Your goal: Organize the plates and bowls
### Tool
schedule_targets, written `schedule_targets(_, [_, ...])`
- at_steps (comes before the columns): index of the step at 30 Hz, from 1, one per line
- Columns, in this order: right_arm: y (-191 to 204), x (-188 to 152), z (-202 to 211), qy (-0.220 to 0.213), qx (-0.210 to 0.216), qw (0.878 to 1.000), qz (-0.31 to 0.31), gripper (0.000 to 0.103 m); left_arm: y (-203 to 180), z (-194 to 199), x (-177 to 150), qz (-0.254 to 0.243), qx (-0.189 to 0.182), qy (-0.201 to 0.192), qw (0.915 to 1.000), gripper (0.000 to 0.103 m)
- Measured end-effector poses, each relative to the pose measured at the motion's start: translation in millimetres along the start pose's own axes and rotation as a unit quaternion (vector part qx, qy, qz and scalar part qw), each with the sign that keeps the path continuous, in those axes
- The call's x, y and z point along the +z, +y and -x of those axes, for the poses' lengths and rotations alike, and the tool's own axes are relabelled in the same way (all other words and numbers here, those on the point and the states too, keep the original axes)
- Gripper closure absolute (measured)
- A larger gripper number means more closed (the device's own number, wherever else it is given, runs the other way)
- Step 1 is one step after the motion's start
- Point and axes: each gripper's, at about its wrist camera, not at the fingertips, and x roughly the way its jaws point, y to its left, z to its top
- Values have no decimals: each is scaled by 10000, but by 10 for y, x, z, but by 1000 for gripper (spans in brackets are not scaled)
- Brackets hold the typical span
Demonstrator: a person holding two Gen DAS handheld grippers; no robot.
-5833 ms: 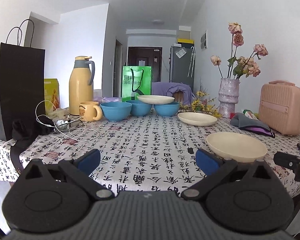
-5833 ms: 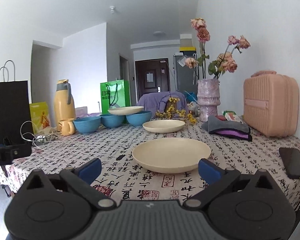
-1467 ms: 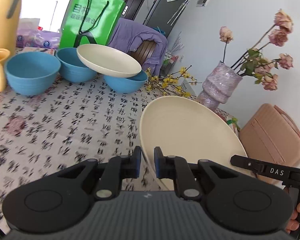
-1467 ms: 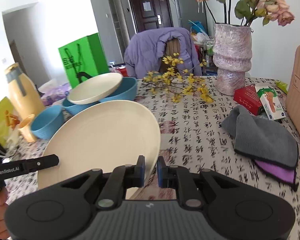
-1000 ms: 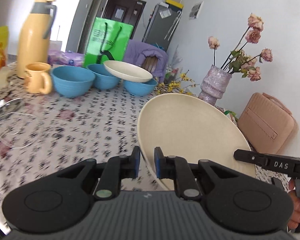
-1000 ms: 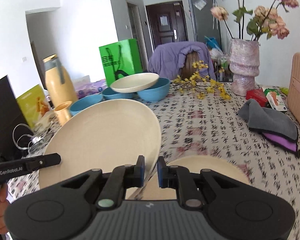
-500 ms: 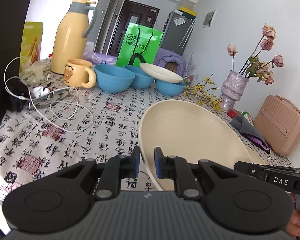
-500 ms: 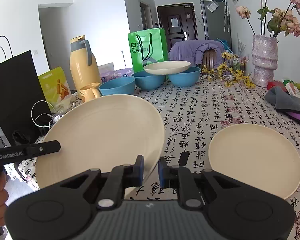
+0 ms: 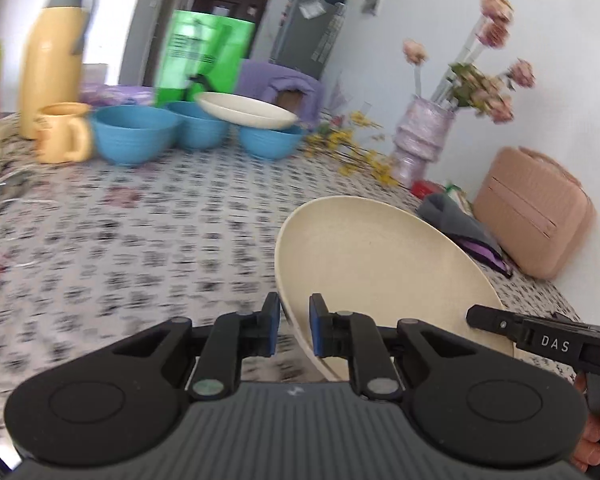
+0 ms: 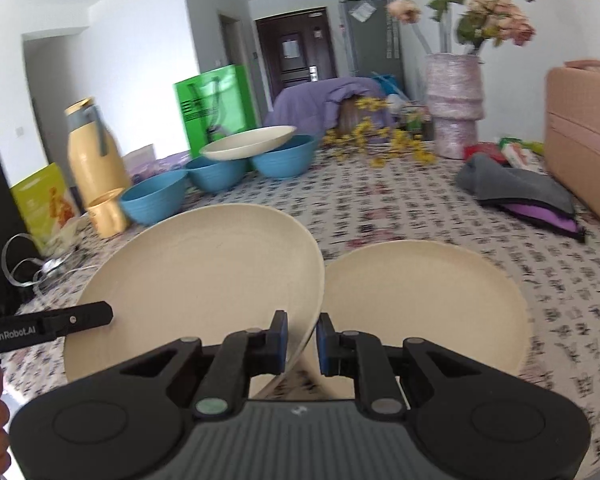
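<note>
One cream plate point(image 9: 380, 264) point(image 10: 200, 280) hangs tilted above the table, gripped at two opposite rims. My left gripper point(image 9: 294, 328) is shut on its left rim, and my right gripper point(image 10: 302, 340) is shut on its right rim. A second cream plate point(image 10: 420, 300) lies flat on the tablecloth, just right of the held one. At the back, a third cream plate point(image 9: 244, 110) point(image 10: 248, 142) rests across two of three blue bowls point(image 9: 134, 132) point(image 10: 152, 196). The other hand's tool point(image 9: 540, 336) shows at the right of the left wrist view.
A yellow thermos point(image 9: 54, 48) and a yellow mug point(image 9: 62, 132) stand back left, beside a green bag point(image 9: 204, 60). A vase of flowers point(image 9: 424, 140), a pink case point(image 9: 536, 216) and a grey cloth point(image 10: 516, 188) fill the right side. Cables point(image 10: 24, 264) lie at the left edge.
Both grippers have sunk with the shared plate and moved further over the table. The flat plate now lies closer, right beside the held plate's right rim. Both views are blurred by motion.
</note>
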Motion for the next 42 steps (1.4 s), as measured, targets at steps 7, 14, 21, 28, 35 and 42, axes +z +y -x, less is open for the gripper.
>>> schedule_targets(7, [-756,49,-34,-14,-586,9977,-342,88,-640,-546,7,-392,-344,304,9982,88])
schedule_targets(14, [-1134,13,-141,-25,-1087,9938,-223,88,-1002,-831,-71,-875,-357,496,9943,86])
schedule_targets(21, [-1190,-41,-230,-36,-1282,9917,26,87,-1166,-941,-152,-1301,-155,551,9898,85])
schedule_targets(28, [-1219,-85,-255,-13,-1280,9918,59,87,-1219,-969,-155,-1469,-64,518,9878,85])
schedule_targets(35, [-1199,-101,-277,17,-1238,9922,126,87,-1227,-983,-177,-1613,89,502,9856,80])
schedule_targets(42, [-1155,-87,-223,-55,-1276,9916,181,87,-1203,-947,-218,-1673,-27,550,9844,74])
